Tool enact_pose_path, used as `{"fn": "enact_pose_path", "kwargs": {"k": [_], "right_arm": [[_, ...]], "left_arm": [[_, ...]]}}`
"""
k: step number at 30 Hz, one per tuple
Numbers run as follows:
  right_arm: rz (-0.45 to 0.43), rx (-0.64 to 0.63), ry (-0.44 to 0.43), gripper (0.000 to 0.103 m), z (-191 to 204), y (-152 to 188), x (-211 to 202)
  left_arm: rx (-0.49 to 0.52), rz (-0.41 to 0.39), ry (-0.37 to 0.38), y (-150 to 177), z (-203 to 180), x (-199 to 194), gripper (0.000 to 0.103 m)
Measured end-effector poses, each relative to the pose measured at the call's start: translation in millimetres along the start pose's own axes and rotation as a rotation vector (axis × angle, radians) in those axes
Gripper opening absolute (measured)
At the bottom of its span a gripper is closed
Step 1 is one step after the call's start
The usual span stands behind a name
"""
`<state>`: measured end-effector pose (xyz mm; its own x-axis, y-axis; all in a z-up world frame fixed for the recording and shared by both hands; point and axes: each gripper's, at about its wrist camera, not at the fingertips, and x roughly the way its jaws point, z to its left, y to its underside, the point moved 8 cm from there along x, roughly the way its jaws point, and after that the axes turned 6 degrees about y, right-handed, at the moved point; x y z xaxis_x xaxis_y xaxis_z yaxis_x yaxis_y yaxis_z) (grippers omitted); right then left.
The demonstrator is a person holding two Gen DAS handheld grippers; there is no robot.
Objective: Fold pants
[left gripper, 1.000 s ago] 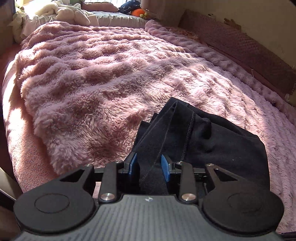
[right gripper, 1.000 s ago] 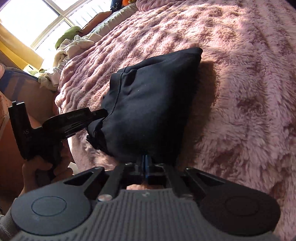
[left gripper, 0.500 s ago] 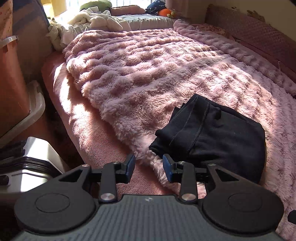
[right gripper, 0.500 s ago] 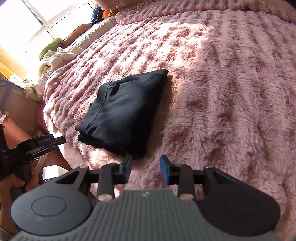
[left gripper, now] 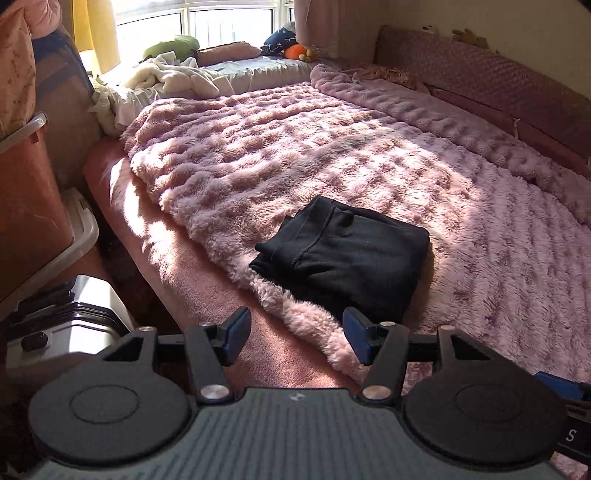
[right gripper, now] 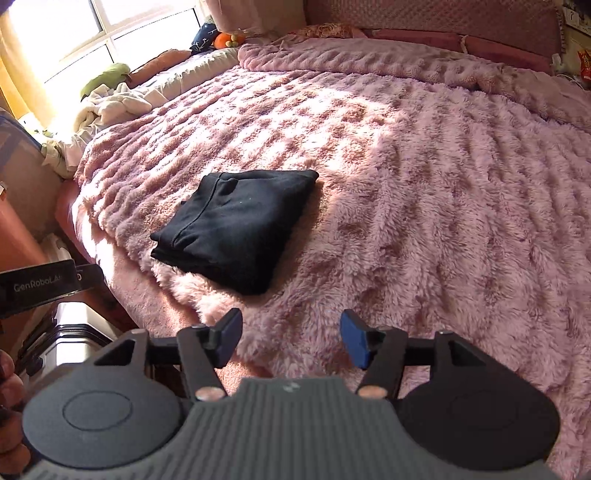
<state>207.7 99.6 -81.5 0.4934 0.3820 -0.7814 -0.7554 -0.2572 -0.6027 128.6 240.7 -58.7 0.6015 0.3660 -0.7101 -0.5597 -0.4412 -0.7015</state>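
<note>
Left gripper (left gripper: pixel 296 334), black two-finger tool with blue pads, stood wide with nothing between its jaws, which had just been opening; it hung above the near edge of the bed, apart from the garment. Right gripper (right gripper: pixel 291 336), of the same build, likewise gaped empty, its jaws also just opened, poised over the fluffy pink plush blanket (right gripper: pixel 424 192). The folded black fabric pants (left gripper: pixel 343 254) lay as a compact rectangular bundle on the blanket near the bed's near-left edge, seam and waistband uppermost, touched by neither tool. A hand (right gripper: pixel 11 398) showed at the left margin of the right view. Crumpled white bedding (left gripper: pixel 173 79) lay at the bed's far-left corner beneath the sunlit window (left gripper: pixel 207 22).
</note>
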Motion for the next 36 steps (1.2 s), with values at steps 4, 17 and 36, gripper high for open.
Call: {"fn": "enact_pose_path", "kwargs": {"k": [4, 17, 36], "right_arm": [[0.012, -0.005, 0.006, 0.07, -0.1, 5.6, -11.9], [0.044, -0.065, 0.02, 0.079, 9.9, 40.6, -16.4], [0.033, -0.157, 0.088, 0.079, 14.7, 49.2, -48.6]], "left_arm": [[0.028, 0.01, -0.013, 12.0, -14.6, -14.3, 0.079], [0.092, 0.058, 0.023, 40.7, -45.9, -39.3, 0.08], [0.055, 0.119, 0.037, 61.0, -59.5, -46.0, 0.08]]}}
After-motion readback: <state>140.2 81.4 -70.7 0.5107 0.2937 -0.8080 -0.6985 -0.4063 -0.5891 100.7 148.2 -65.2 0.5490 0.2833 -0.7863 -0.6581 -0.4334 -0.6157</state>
